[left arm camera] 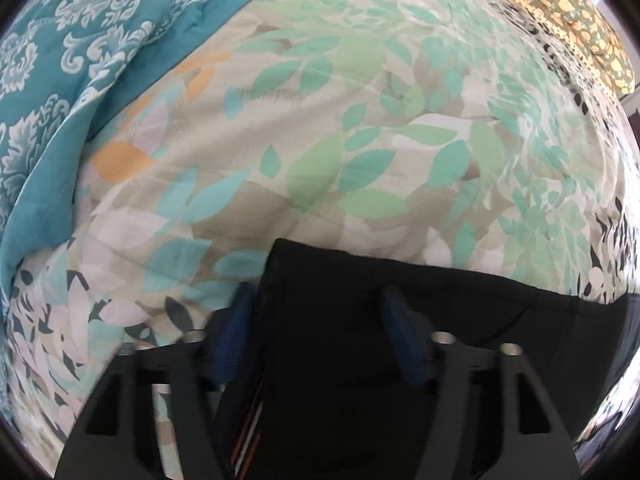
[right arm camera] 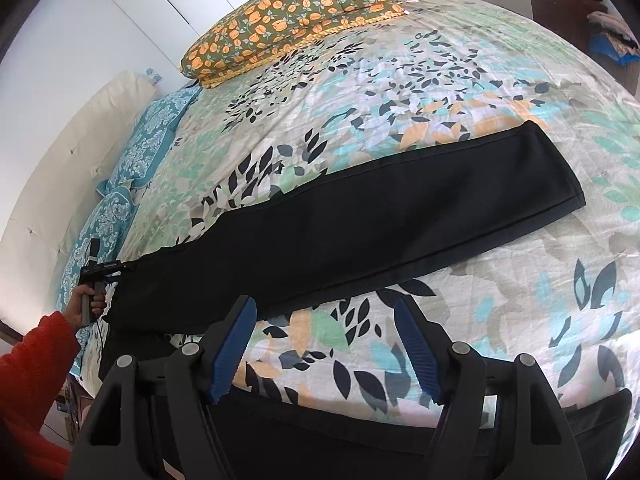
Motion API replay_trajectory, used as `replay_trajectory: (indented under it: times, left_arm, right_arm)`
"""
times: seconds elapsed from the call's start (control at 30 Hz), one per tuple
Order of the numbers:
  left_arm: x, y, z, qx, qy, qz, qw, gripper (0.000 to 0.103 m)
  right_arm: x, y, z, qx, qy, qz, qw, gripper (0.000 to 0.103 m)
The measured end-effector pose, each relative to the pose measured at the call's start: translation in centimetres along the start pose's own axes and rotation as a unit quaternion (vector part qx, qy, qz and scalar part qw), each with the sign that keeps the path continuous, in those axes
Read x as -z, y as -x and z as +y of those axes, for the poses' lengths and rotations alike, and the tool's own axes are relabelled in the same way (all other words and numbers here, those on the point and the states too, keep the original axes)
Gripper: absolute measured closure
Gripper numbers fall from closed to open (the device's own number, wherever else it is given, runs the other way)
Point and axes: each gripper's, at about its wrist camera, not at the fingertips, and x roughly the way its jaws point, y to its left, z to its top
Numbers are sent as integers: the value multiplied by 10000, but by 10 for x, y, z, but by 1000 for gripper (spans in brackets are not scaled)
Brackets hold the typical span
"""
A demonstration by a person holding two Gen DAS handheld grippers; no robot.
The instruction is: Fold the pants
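Black pants [right arm camera: 360, 216] lie on a leaf-print bed cover. One leg stretches flat from the left to the right, its hem at the right. A second black part [right arm camera: 320, 432] lies along the near edge under my right gripper [right arm camera: 324, 344], which is open and empty above the cover. In the left wrist view the left gripper [left arm camera: 316, 320] stands open with the corner of the black pants [left arm camera: 360, 304] between its blue fingers [left arm camera: 400, 328]. The left gripper also shows in the right wrist view [right arm camera: 108, 270] at the waist end, held by a hand in a red sleeve.
The bed cover [right arm camera: 440, 92] fills both views. A green-and-orange pillow [right arm camera: 296, 16] lies at the far end. Teal patterned pillows [right arm camera: 148, 140] line the left side by a cream headboard [right arm camera: 80, 152]. A teal quilt [left arm camera: 80, 72] sits left of the left gripper.
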Motion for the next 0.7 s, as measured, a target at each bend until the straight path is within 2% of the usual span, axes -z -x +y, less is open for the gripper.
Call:
replay_trajectory:
  times: [0.03, 0.07, 0.1, 0.2, 0.27, 0.33, 0.37, 0.4, 0.43, 0.5, 0.57, 0.63, 0.7]
  left_arm:
    - [-1, 1, -8, -156, 13, -61, 9999, 66]
    - [-2, 5, -12, -321, 5, -154, 9994, 77]
    - [-2, 10, -13, -451, 65, -268, 9986, 82]
    - [0, 22, 7, -762, 726, -709, 9919, 84]
    - [3, 13, 15, -822, 1009, -710, 9889, 83]
    - [6, 8, 12, -1059, 868, -655, 9884, 72]
    - [6, 10, 10, -1166, 850, -644, 9874, 60]
    - [7, 15, 9, -1168, 878, -643, 9872, 52]
    - [11, 26, 12, -1111, 916, -726, 9869, 48]
    - [26, 58, 18, -955, 870, -1030, 9863, 28]
    - [47, 86, 9, -860, 605, -1264, 9864, 18]
    - [82, 107, -4, -711, 253, -1325, 9883, 16]
    - [118, 118, -14, -469, 30, -1240, 9912, 14]
  right_arm:
    - [1, -1, 0, 6, -25, -5, 10000, 32]
    - [2, 0, 0, 23, -33, -22, 10000, 32]
    - [2, 1, -1, 75, -13, -50, 10000, 32]
    - [1, 4, -8, 327, 50, -139, 9994, 32]
    - [1, 7, -17, 450, 5, -187, 9988, 32]
    - [1, 14, -29, 522, -96, -198, 9984, 32]
    - [3, 19, -37, 574, -151, -189, 9981, 32]
    - [5, 27, -48, 680, -220, -189, 9973, 32]
    - [8, 36, -61, 807, -348, -154, 9960, 32]
    - [21, 54, -97, 949, -922, 92, 9912, 31]
    - [41, 67, -133, 839, -1659, 447, 9816, 31]
    - [65, 72, -160, 791, -2121, 820, 9706, 31]
    - [87, 69, -185, 1236, -2342, 1112, 9579, 31]
